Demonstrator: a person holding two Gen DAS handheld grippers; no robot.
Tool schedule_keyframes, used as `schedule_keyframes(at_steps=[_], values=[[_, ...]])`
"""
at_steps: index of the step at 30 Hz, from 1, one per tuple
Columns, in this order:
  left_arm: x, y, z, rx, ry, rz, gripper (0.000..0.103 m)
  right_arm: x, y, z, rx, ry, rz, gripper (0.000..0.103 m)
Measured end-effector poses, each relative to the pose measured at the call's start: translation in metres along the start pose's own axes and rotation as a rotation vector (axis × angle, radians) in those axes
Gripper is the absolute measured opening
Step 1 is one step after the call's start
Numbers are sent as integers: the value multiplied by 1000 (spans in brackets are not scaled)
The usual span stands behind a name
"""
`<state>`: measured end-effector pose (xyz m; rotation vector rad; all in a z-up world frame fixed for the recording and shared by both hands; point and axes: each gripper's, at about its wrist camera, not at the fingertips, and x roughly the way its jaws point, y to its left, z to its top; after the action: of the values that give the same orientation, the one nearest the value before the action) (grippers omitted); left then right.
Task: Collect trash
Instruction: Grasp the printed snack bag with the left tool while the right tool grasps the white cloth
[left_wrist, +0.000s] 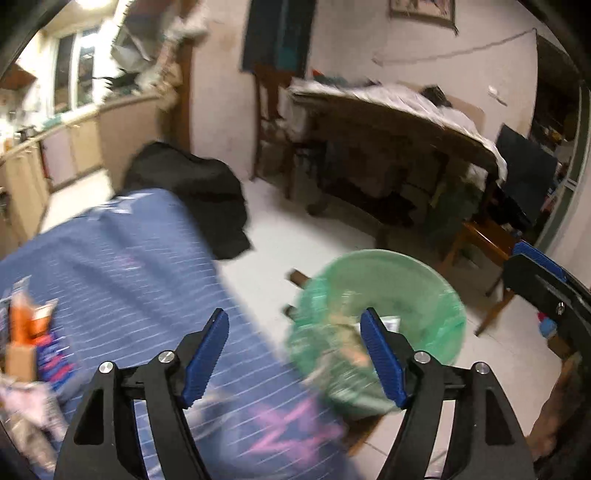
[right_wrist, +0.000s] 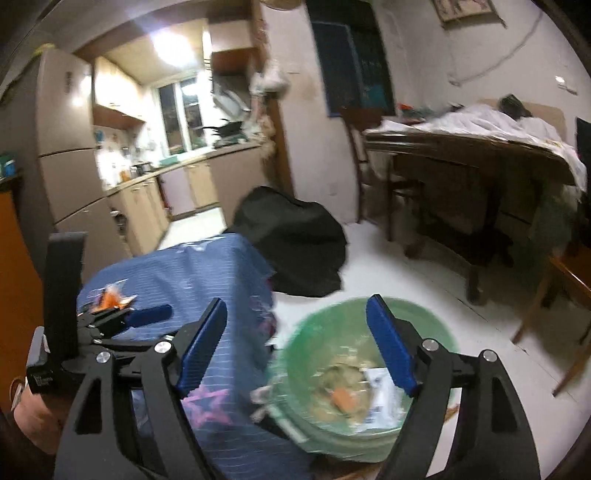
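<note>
Through the left wrist view we list: our left gripper (left_wrist: 293, 350), fingers spread with nothing between them, above the right edge of a blue striped cloth (left_wrist: 140, 280). A green-lined bin (left_wrist: 417, 280) stands just right of the cloth; orange wrappers (left_wrist: 27, 325) lie at the near left.

Through the right wrist view we list: our right gripper (right_wrist: 297, 345), fingers likewise spread and empty, over the same bin (right_wrist: 424, 314). Scraps and a white packet (right_wrist: 380, 391) lie inside. More orange trash (right_wrist: 110, 297) rests on the far cloth.

Step in hand, as we judge it: between drop and next pickup. Next move calls for reaching left to the remaining wrappers.
</note>
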<state>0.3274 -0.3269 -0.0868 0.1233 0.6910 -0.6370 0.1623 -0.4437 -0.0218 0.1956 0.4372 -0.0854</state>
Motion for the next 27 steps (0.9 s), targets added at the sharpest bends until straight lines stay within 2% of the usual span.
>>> schedule_keyframes(at_steps=[3, 9, 12, 14, 16, 19, 22, 25, 27], values=[[-45, 50, -29, -29, -35, 75, 75, 2, 29, -10, -25, 8, 68, 76], [-150, 153, -90, -151, -107, 229, 79, 23, 91, -33, -83, 94, 193, 79], [-202, 214, -124, -325, -145, 336, 80, 33, 122, -42, -118, 140, 242, 79], [-226, 248, -145, -449, -160, 373, 82, 40, 145, -47, -142, 168, 277, 79], [-239, 279, -162, -552, -148, 394, 86, 42, 164, -52, -156, 185, 303, 81], [-239, 306, -173, -620, -104, 374, 86, 51, 190, -59, -185, 222, 342, 81], [-226, 316, -175, -642, -59, 319, 86, 52, 209, -70, -214, 251, 360, 81], [-213, 323, -172, -645, -42, 328, 86, 56, 218, -78, -233, 280, 370, 81], [-210, 322, -167, -636, -49, 366, 86, 60, 221, -81, -247, 296, 374, 81]])
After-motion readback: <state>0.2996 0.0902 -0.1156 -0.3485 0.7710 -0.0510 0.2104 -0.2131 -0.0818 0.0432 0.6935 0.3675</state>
